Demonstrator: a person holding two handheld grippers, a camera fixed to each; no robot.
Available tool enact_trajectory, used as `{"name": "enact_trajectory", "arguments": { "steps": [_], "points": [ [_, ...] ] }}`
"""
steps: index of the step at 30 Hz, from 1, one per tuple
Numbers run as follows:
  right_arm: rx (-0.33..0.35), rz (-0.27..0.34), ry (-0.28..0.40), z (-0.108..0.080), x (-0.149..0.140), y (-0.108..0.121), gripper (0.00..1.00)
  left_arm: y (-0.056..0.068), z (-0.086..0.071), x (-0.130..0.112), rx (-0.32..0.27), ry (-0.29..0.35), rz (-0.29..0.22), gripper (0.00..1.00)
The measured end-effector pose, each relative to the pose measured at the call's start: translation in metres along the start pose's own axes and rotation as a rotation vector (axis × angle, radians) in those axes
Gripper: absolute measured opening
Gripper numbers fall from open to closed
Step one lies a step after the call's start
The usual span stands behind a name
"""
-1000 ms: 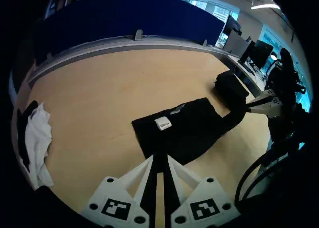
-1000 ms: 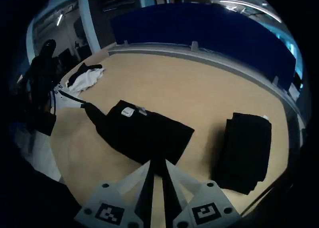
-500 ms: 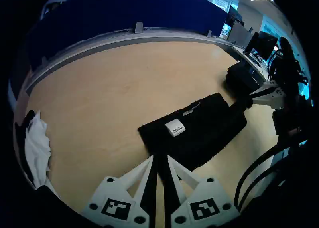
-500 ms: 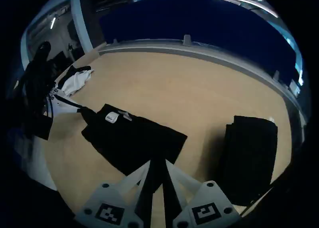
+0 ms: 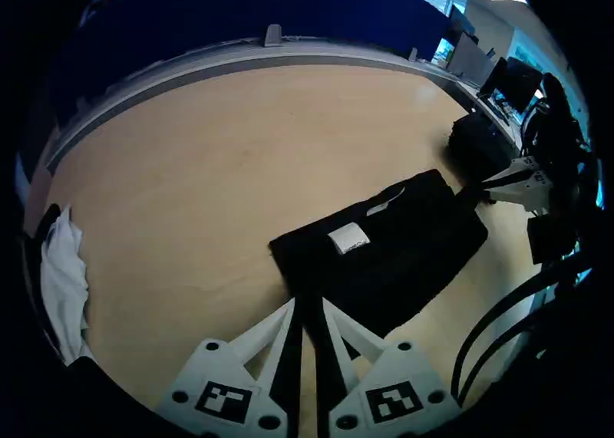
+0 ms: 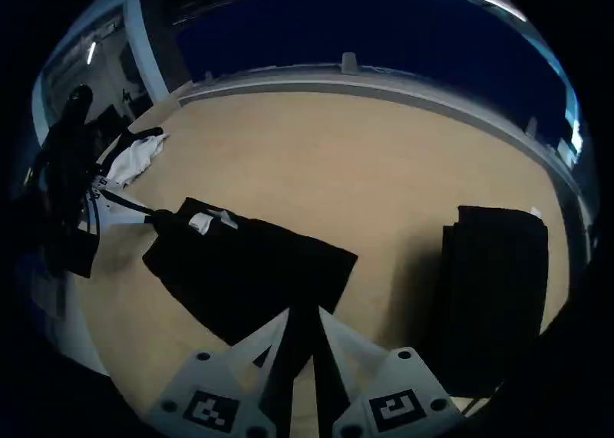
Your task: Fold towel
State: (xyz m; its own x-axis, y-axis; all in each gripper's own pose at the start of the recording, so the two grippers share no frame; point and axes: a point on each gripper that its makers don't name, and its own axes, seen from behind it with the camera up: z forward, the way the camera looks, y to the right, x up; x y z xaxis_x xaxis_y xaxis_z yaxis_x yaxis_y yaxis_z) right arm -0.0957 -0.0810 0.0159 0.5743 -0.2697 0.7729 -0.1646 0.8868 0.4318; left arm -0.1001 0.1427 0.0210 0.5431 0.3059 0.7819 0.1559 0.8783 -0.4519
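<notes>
**Black towel pinched at both ends, fold in progress**

The towel [image 5: 391,246] lies flat on the wooden surface [image 5: 230,154]. The left gripper [image 5: 307,315] is closed tight on one near corner, and the right gripper [image 6: 303,319] on the other. To fold well, probably keep both corners level and the edge taut, then land them square on the far edge. The towel is black and looks already doubled, white label [image 5: 349,238] facing up. A dark folded stack [image 6: 491,284] sits near; a white cloth [image 5: 61,284] lies well apart.

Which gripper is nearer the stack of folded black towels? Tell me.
Right. The right gripper holds one end of the black towel, the stack of folded black towels just beside it; the left gripper holds the opposite end, farther away.
</notes>
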Motion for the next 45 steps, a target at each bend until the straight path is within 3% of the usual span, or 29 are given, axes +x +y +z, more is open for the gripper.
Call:
{"name": "enact_trajectory", "arguments": {
  "steps": [6, 17, 26, 32, 36, 40, 45],
  "points": [
    [-0.013, 0.029, -0.002, 0.015, 0.000, 0.004, 0.12, -0.009, 0.011, 0.006, 0.033, 0.003, -0.009, 0.10],
    [-0.037, 0.055, 0.010, 0.023, 0.003, 0.009, 0.16, -0.011, 0.020, 0.006, 0.043, 0.005, 0.019, 0.12],
    [-0.078, 0.049, 0.028, 0.030, 0.006, 0.019, 0.40, -0.019, 0.022, 0.016, 0.062, 0.021, 0.035, 0.25],
    [-0.121, 0.021, 0.039, 0.033, 0.009, 0.028, 0.54, -0.026, 0.021, 0.021, 0.080, 0.029, 0.027, 0.39],
    [-0.152, 0.003, 0.051, 0.035, 0.013, 0.035, 0.71, -0.032, 0.019, 0.022, 0.100, 0.033, 0.026, 0.58],
    [-0.181, -0.007, 0.060, 0.036, 0.017, 0.042, 0.88, -0.038, 0.017, 0.022, 0.115, 0.030, 0.018, 0.84],
    [-0.236, -0.017, 0.075, 0.037, 0.024, 0.053, 1.00, -0.050, 0.011, 0.026, 0.147, 0.055, -0.005, 0.96]
  ]
}}
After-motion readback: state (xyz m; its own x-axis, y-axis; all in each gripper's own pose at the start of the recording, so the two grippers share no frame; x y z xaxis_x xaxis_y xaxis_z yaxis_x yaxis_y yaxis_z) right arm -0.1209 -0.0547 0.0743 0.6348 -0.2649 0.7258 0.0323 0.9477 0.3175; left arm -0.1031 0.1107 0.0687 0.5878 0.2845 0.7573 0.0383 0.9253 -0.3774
